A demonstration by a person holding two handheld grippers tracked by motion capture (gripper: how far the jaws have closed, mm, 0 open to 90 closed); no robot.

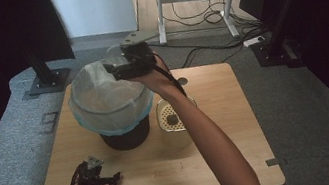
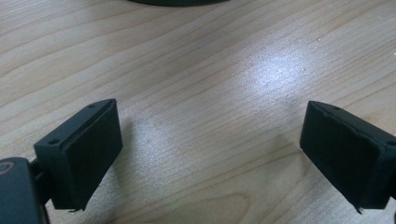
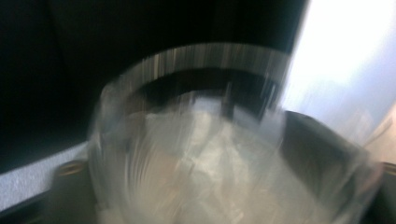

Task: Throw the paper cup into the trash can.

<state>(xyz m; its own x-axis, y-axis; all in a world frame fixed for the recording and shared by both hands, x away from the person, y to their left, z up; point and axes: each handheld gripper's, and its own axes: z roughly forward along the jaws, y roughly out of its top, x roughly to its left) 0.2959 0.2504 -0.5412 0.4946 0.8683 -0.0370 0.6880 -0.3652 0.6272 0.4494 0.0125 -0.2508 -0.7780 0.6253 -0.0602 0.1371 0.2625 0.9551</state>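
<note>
A black bin [image 1: 127, 138] lined with a pale plastic bag [image 1: 97, 98] stands on the wooden table [image 1: 223, 153]. My right gripper [image 1: 115, 69] hovers over the bin's far rim, held in a hand. In the right gripper view a clear plastic cup [image 3: 210, 154] sits right in front of the camera, heavily blurred, rim upward. Dark shapes flank it, and I cannot make out whether the pads press on it. My left gripper [image 1: 114, 178] rests on the table at the front left, held in a hand. Its jaws [image 2: 210, 158] stand wide open over bare wood.
A cream perforated bowl [image 1: 164, 118] with a small dark thing inside sits just right of the bin, under the right forearm. A small round disc [image 1: 182, 81] lies behind it. Black stand bases and cables lie on the floor beyond the table.
</note>
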